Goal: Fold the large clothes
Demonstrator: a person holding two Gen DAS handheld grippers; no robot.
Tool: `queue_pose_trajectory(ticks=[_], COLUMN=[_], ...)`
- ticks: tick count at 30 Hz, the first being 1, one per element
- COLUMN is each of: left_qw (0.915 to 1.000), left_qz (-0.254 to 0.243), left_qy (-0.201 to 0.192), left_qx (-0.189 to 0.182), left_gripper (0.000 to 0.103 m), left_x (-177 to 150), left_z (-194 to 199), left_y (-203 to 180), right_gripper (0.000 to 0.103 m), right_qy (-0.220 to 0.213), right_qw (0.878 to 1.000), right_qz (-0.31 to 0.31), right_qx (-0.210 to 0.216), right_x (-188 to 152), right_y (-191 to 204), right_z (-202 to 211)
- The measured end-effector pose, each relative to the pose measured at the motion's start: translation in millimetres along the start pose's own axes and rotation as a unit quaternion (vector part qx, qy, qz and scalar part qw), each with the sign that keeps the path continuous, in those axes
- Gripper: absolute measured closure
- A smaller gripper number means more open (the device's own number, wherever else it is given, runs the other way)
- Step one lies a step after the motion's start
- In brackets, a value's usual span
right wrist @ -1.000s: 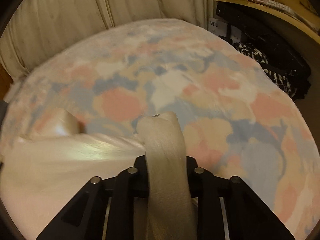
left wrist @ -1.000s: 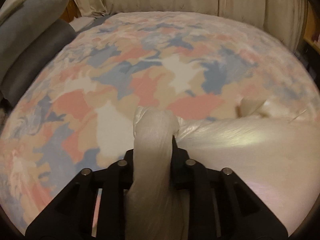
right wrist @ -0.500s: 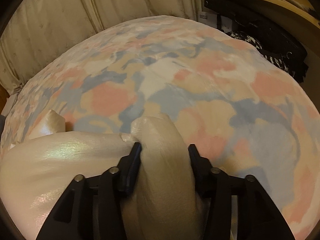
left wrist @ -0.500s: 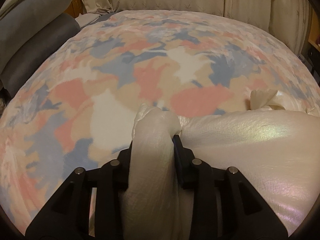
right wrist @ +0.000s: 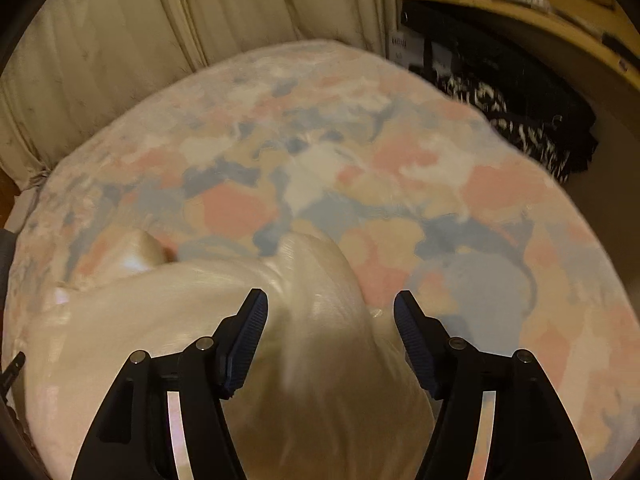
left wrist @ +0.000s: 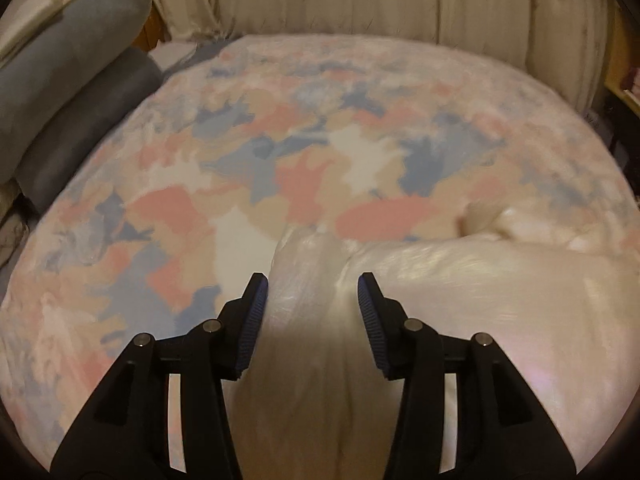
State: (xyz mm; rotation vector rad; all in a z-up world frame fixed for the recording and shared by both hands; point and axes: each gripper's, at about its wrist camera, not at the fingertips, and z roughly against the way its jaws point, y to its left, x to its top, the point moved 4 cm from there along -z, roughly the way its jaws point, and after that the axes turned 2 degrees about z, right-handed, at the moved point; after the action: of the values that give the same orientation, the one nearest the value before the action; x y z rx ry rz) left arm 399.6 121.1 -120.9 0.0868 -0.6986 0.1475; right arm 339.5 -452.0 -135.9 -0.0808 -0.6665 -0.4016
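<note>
Left gripper (left wrist: 312, 292) opening, cream garment (left wrist: 480, 300) between jaws | right gripper (right wrist: 331, 310) likewise, unpinched

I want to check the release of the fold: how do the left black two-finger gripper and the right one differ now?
The left gripper stands less wide than the right gripper. The shiny cream garment nearly fills the left gap, brushing its left pad; the right gap shows space beside the bunched cloth. Seen from the left, the garment spreads rightwards; from the right, leftwards. Both have just been opening, cloth still between them, over the pastel patchwork bedspread.
</note>
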Motion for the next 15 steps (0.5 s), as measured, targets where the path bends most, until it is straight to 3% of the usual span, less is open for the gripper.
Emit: queue_pose_trajectory(ticks=[3,7,11,15], left_qw=[0.9988,0.9949,0.9916,0.99], left_qz=[-0.035,-0.051,-0.051,-0.057], left_qy=[-0.033,-0.069,-0.074,-0.085], left_qx=[-0.009,-0.054,-0.094,-0.097], left_gripper=[0.059,0.059,0.059,0.059], left_x=[3.4,1.9,-7.3,-23.1], left_z=[37.7,87.8,109.5,109.6], left_y=[-18.7,-54.0,-87.6,-115.6], right_gripper=[0.029,0.026,0.026,0.026], right_qy=[-0.026,-0.064,-0.086,-0.084], right_qw=[0.999,0.995,0.989,0.983], right_qz=[0.01,0.051,0.101,0.135], right_qx=[0.017,0.049,0.071,0.093], right_x=[5.7,4.2,-10.0,-34.2], right_y=[18.4,72.6,132.3,185.4], right_z=[36.4,86.0,112.1,114.2])
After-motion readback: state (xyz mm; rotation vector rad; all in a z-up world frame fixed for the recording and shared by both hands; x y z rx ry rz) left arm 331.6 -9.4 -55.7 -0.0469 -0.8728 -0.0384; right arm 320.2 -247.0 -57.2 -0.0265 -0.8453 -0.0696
